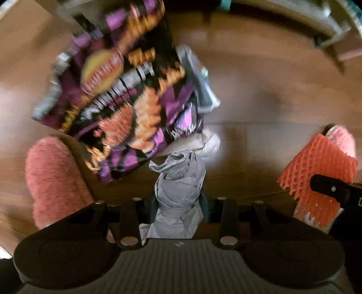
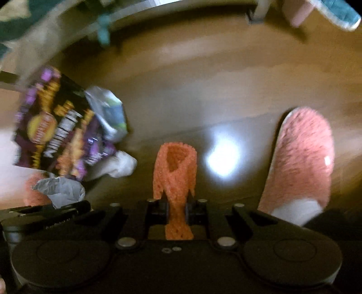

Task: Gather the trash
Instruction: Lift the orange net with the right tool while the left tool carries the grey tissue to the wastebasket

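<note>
My left gripper [image 1: 177, 201] is shut on a crumpled grey paper [image 1: 181, 181], which also shows in the right wrist view [image 2: 61, 188]. My right gripper [image 2: 176, 208] is shut on an orange foam fruit net [image 2: 174, 167], seen at the right of the left wrist view [image 1: 316, 171]. A purple and orange snack bag [image 1: 117, 90] lies on the wooden floor beyond the grey paper, also in the right wrist view [image 2: 58, 131]. A silvery wrapper [image 1: 199, 77] and a pale crumpled tissue [image 1: 203, 142] lie beside the bag.
Pink fuzzy slippers stand on the floor, one at the left [image 1: 54, 181] and one at the right [image 2: 303, 162]. Furniture legs [image 1: 332, 38] and a teal cloth [image 2: 339, 13] line the far edge. A bright glare spot [image 2: 222, 158] marks the wooden floor [image 1: 260, 101].
</note>
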The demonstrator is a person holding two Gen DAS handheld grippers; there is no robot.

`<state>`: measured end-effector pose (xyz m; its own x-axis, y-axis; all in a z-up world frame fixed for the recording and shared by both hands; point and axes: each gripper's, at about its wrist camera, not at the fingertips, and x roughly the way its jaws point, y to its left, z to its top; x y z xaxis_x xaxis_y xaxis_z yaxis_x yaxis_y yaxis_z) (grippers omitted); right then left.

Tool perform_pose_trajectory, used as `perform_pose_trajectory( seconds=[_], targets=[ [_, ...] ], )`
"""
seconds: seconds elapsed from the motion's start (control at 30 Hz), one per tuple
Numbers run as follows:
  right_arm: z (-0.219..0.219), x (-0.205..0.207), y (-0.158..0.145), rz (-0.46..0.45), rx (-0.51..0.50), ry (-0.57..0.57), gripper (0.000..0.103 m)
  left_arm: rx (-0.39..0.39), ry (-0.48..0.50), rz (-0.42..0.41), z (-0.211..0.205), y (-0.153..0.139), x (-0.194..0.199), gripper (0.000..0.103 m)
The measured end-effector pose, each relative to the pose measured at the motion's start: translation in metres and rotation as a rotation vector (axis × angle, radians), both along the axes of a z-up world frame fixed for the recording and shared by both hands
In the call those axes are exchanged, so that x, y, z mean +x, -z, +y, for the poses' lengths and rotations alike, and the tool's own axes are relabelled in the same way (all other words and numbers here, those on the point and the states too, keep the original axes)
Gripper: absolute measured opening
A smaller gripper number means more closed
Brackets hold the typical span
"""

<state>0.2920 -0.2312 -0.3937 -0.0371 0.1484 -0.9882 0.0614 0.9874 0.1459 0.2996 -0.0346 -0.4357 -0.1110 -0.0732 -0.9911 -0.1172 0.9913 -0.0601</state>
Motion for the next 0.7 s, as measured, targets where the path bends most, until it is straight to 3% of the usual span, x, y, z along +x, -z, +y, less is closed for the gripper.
perform_pose_trajectory(
  seconds=[0.37,0.7],
  targets=[
    [0.008,-0.019,-0.131,-0.297,0.110,-0.023,0.011,-0.020,-0.056,-0.276,0.018,-0.146,-0.020,0.037],
    [0.016,-0.031,-0.265,-0.605,0.193,-0.093,0.011,-0.083,-0.181,-0.551,0.051,-0.287,-0.021,0.037]
  ],
)
